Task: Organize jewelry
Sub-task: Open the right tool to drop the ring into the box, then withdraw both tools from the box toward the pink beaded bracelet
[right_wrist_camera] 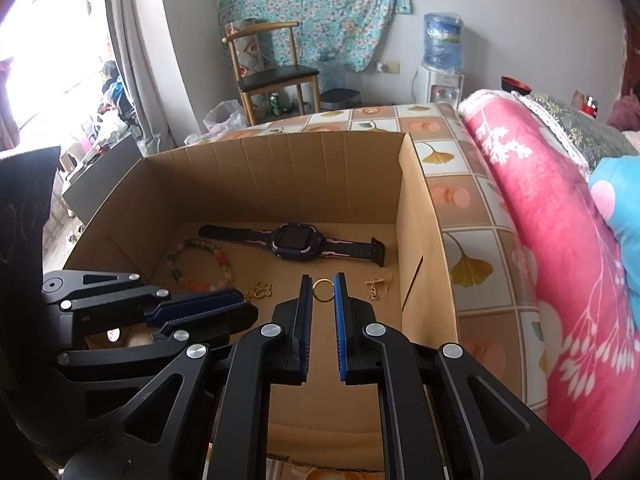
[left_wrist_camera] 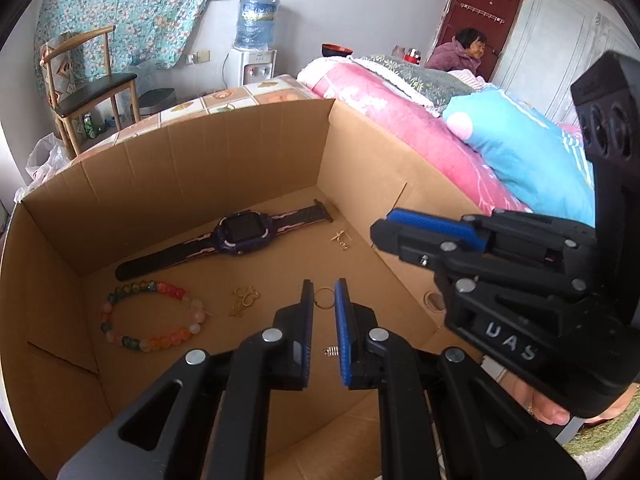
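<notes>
A cardboard box (left_wrist_camera: 224, 168) on the bed holds the jewelry. On its floor lie a dark watch (left_wrist_camera: 240, 232), a coloured bead bracelet (left_wrist_camera: 154, 316), a gold pendant (left_wrist_camera: 244, 300), a thin gold ring (left_wrist_camera: 325, 298), small gold earrings (left_wrist_camera: 341, 240) and a tiny silver piece (left_wrist_camera: 330, 351). My left gripper (left_wrist_camera: 324, 288) is open above the box floor, its tips either side of the ring. My right gripper (right_wrist_camera: 323, 282) is open too, with the ring (right_wrist_camera: 322, 290) showing between its tips. The watch (right_wrist_camera: 292, 240), bracelet (right_wrist_camera: 200, 264) and earrings (right_wrist_camera: 376, 286) also show there.
The box wall (right_wrist_camera: 416, 232) stands at the right, beside a tiled bedsheet (right_wrist_camera: 468, 208) and pink quilt (right_wrist_camera: 560, 220). A blue pillow (left_wrist_camera: 520, 148) lies nearby. A person (left_wrist_camera: 464, 54) sits at the back, by a chair (left_wrist_camera: 88, 88) and a water dispenser (left_wrist_camera: 256, 52).
</notes>
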`<state>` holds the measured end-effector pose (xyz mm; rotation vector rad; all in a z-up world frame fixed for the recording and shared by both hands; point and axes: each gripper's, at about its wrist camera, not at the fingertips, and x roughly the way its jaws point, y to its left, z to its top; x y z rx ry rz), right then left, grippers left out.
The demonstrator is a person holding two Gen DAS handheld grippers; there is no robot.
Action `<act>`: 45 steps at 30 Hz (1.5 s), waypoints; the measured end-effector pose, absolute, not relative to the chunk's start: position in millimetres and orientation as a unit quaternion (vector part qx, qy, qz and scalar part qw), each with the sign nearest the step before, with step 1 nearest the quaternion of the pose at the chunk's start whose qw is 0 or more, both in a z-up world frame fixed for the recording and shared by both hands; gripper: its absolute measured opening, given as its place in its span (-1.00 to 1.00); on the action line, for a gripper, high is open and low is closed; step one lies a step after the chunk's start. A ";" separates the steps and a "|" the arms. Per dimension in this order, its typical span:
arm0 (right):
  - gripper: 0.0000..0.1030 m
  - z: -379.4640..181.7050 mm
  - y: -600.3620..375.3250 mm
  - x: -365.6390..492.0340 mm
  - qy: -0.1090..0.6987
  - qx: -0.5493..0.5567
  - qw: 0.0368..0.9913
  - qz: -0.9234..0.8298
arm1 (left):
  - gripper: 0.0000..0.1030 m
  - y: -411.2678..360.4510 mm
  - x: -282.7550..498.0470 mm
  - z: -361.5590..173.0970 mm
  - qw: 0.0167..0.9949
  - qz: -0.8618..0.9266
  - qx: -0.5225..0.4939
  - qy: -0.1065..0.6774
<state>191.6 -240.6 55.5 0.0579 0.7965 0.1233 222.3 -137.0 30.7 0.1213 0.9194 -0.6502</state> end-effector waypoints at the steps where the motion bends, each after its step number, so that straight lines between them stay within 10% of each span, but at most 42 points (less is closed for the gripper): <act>1: -0.81 55.7 -241.0 191.5 0.388 0.030 0.919 0.061 | -0.76 -136.7 223.0 29.2 0.843 -0.306 0.057 0.439; 8: -0.29 63.7 -236.9 185.4 0.371 0.029 0.926 0.060 | -0.37 -130.4 222.1 29.2 0.842 -0.299 0.046 0.447; 25: 0.19 106.3 -257.2 131.7 0.310 0.126 0.938 0.093 | 0.52 -96.4 169.5 92.2 0.875 -0.308 0.062 0.368; 45: 0.33 104.5 -262.1 65.6 0.310 0.140 0.936 0.090 | 0.84 16.1 71.4 106.3 0.904 -0.264 0.046 0.332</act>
